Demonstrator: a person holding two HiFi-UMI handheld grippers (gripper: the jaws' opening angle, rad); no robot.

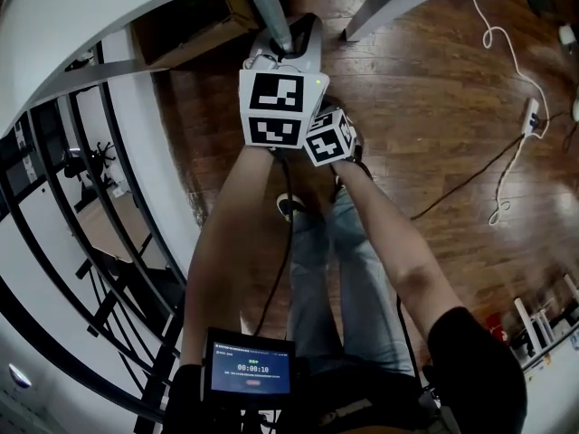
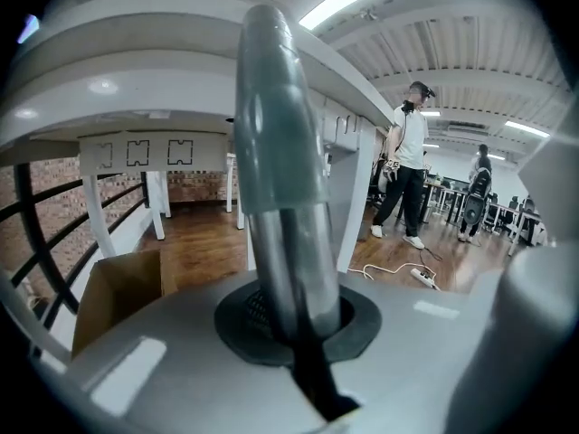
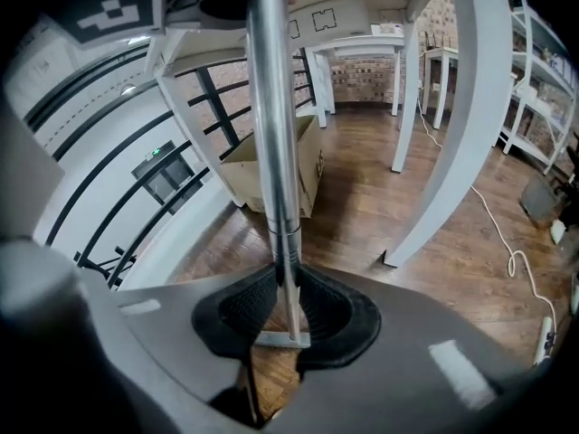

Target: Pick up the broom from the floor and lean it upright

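- Head view: both grippers sit on the broom (image 1: 268,5), which stands nearly upright. The left gripper (image 1: 282,57) is higher and the right gripper (image 1: 329,136) is just beside and below it. The grey handle end pokes up near the white worktop (image 1: 109,34). The broom head is hidden under our arms, so we cannot tell whether it touches the floor (image 1: 434,89).
- Left gripper view: the jaws are pressed tight round the shaft, just under its grey sleeve. We judge this hand should steer the top, tipping the handle gently towards the worktop edge (a slow tilt, no swing).
- Right gripper view: the jaws pinch the thin metal tube lower down, with bare floor showing beneath them. We would carry the weight here and settle the broom head on the floor before loosening either pinch. We would also keep the shaft clear of the cardboard box (image 3: 312,165).
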